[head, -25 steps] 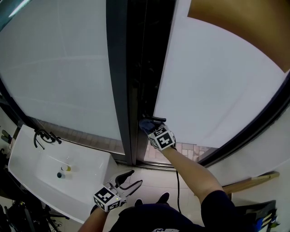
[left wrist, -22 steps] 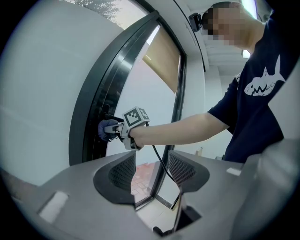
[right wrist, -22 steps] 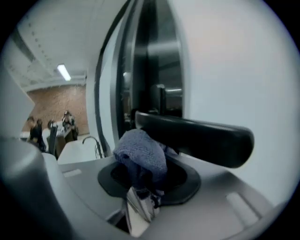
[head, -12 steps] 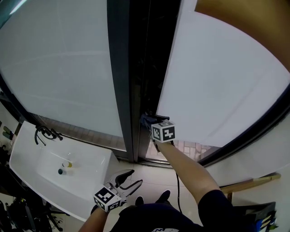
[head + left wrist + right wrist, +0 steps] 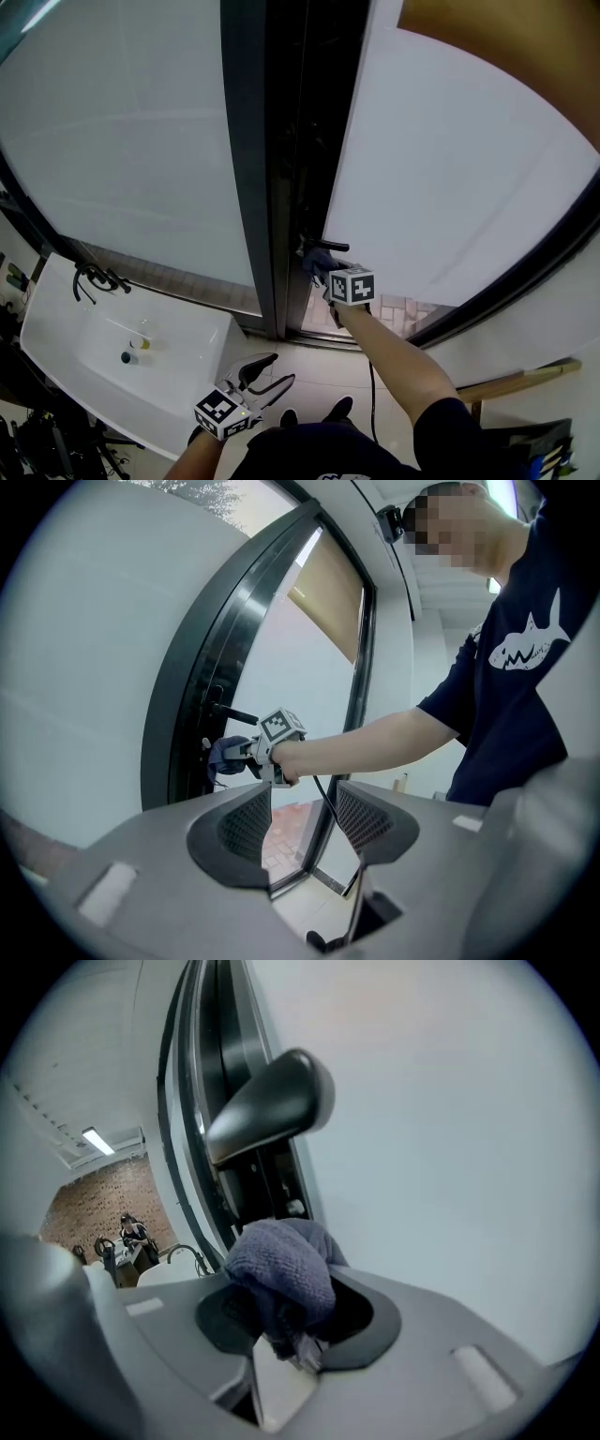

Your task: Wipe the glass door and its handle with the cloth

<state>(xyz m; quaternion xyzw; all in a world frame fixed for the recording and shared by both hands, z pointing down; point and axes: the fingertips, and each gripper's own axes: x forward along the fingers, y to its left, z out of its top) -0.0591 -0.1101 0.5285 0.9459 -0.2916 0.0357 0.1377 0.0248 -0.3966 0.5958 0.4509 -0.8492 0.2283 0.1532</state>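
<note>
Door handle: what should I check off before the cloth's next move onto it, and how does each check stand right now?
1. Grip: ok, the right tool is shut on the bunched cloth.
2. Contact: not ok, the handle sits above the cloth with a gap.
3. Spare cloth to wipe with: ok, a wad bulges past the jaws.
4. Other hand clear: ok, the left tool is open, empty and held low, away from the glass door.
5. Whether the handle is already clean: cannot tell.
</note>
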